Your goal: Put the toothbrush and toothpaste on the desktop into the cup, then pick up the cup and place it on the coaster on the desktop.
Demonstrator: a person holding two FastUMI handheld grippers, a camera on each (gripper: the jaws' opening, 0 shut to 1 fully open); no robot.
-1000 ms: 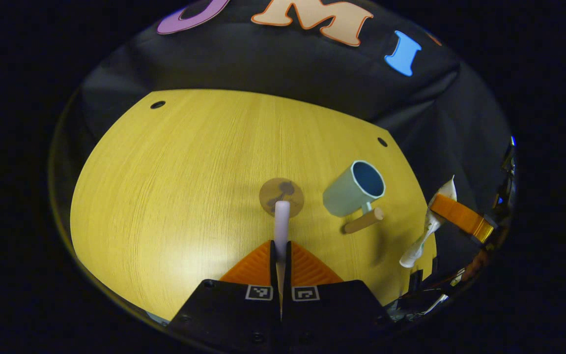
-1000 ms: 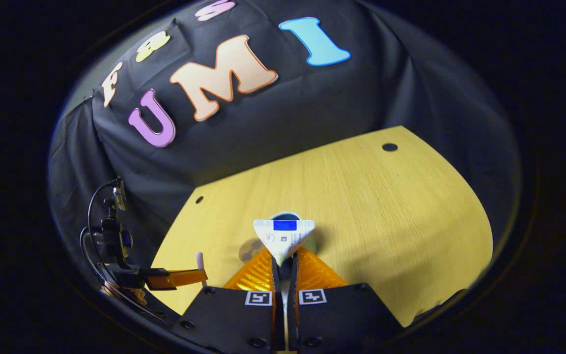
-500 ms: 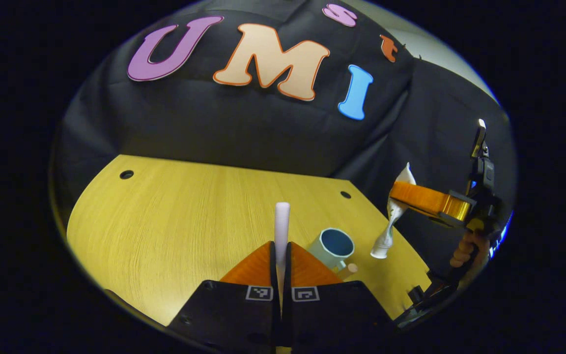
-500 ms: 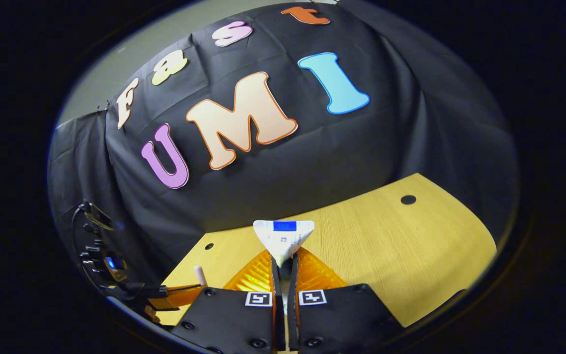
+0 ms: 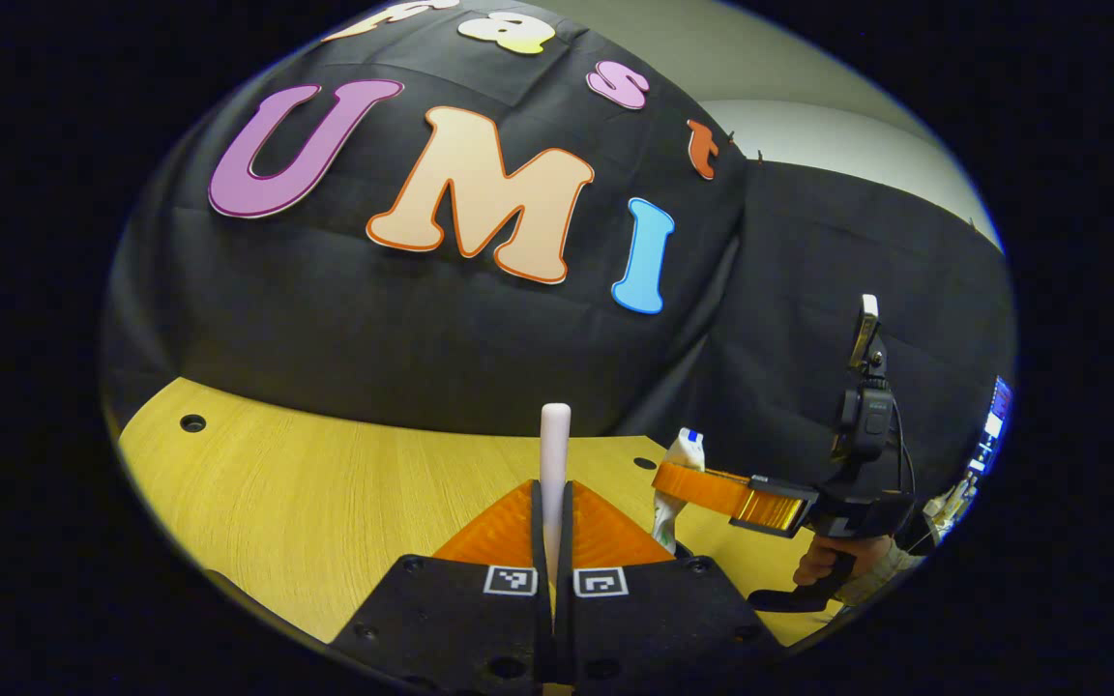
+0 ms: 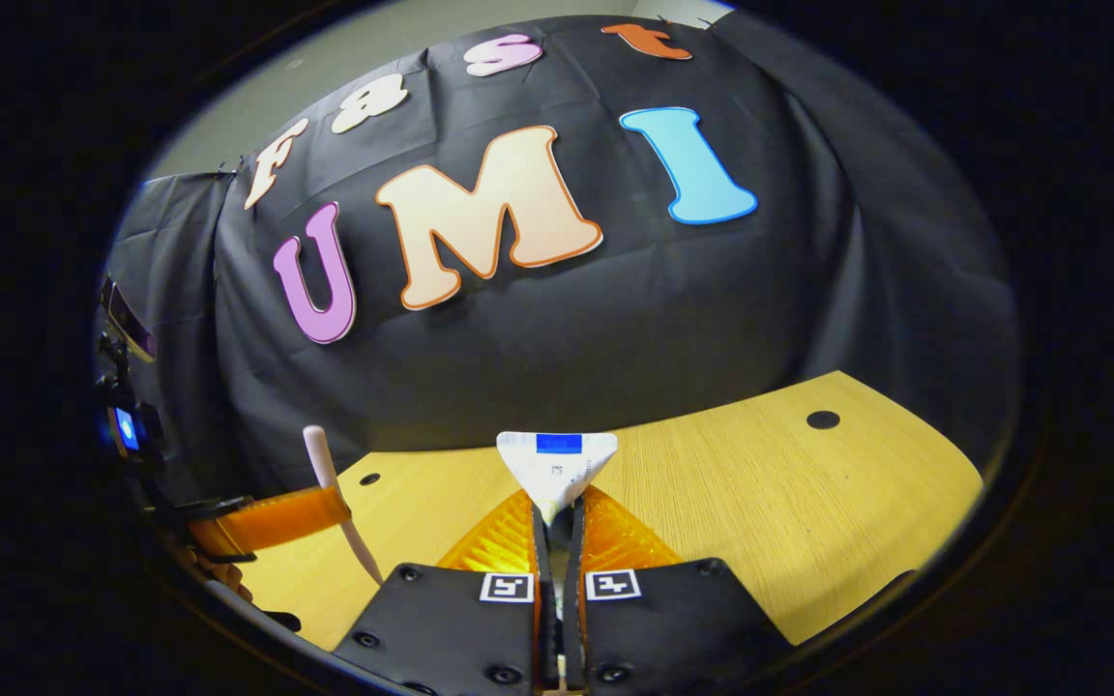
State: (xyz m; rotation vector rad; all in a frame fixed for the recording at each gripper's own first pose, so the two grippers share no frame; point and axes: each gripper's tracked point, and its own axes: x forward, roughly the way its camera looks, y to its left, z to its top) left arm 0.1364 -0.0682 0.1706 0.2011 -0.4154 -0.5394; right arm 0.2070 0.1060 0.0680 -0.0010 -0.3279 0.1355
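Above the desktop (image 5: 325, 493), the left gripper (image 5: 553, 503) pinches the toothbrush (image 5: 554, 454) upright while the right gripper (image 6: 557, 522) pinches the toothpaste tube (image 6: 558, 469). With both cameras tilted up, either item could miss the cup.

White toothbrush and toothpaste above a yellow wood-grain desktop.

The toothbrush (image 5: 555, 454) handle is plain white. The toothpaste (image 6: 558, 468) tube is white with a blue block at its flat end and small dark print. The desktop (image 5: 344, 503) is yellow with fine pale grain lines and small black round holes near its far edge. The booth wall is black cloth.
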